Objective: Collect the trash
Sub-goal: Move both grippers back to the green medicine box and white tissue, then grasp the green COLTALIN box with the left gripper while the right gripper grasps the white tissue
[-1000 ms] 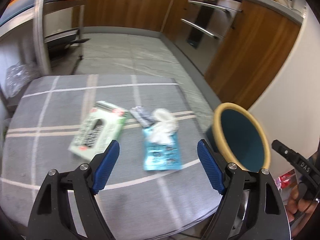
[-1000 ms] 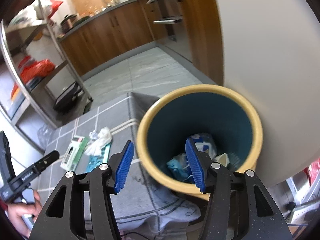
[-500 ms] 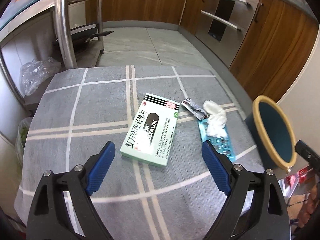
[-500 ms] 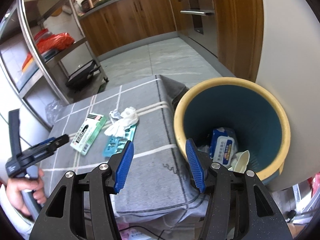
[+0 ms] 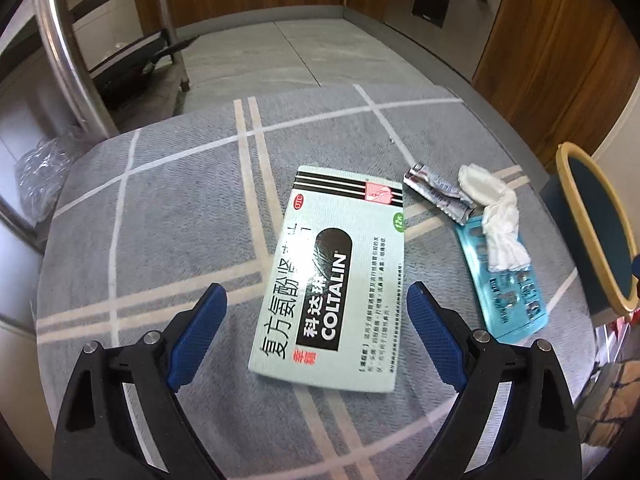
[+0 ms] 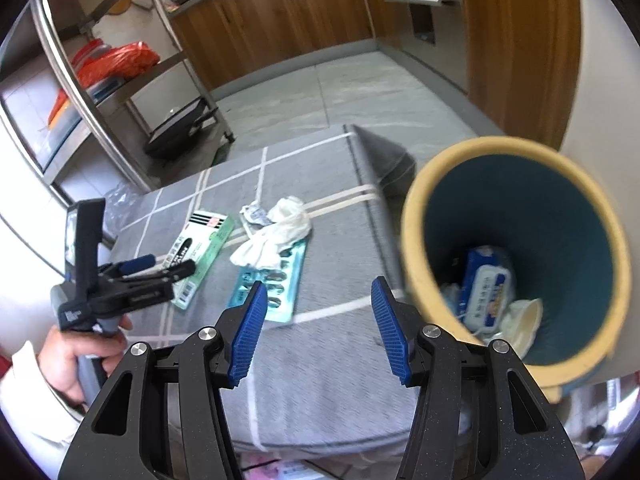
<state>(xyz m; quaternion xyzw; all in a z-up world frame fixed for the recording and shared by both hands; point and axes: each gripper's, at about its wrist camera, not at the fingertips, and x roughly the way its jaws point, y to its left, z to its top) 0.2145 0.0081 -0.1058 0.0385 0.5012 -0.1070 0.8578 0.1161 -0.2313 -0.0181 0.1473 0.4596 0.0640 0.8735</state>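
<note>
Beside the table's right edge, a round bin (image 6: pixel 516 264) with a cream-yellow rim and dark teal inside, tilted toward the right wrist view. At its bottom: a blue-and-white pack of wet wipes (image 6: pixel 486 284), a pale cream cup-like piece (image 6: pixel 524 320) just beside it, and more crumpled bits too dark to tell.

On the grey cloth with white crossing stripes (image 5: pixel 168 216) covering the table, still outside the bin: a flat pale-green medicine box printed "COLTALIN" (image 5: pixel 332 280), a crinkled silver foil wrapper (image 5: pixel 438 194) just to its right, a crumpled white tissue (image 5: pixel 494 212) touching the foil and lying partly over a light-blue plastic blister pack (image 5: pixel 504 284).

Left gripper (image 5: pixel 316 344) with blue ribbed pads spread wide, empty, hanging low over the near end of the medicine box, one pad on each side; contact with the box impossible to tell. Seen also from the right wrist view (image 6: pixel 160 266), held by a bare hand (image 6: pixel 76 356).

Right gripper (image 6: pixel 318 332) likewise released and empty, pads moderately apart, above the cloth's near edge between the blister pack and the bin, touching neither.
</note>
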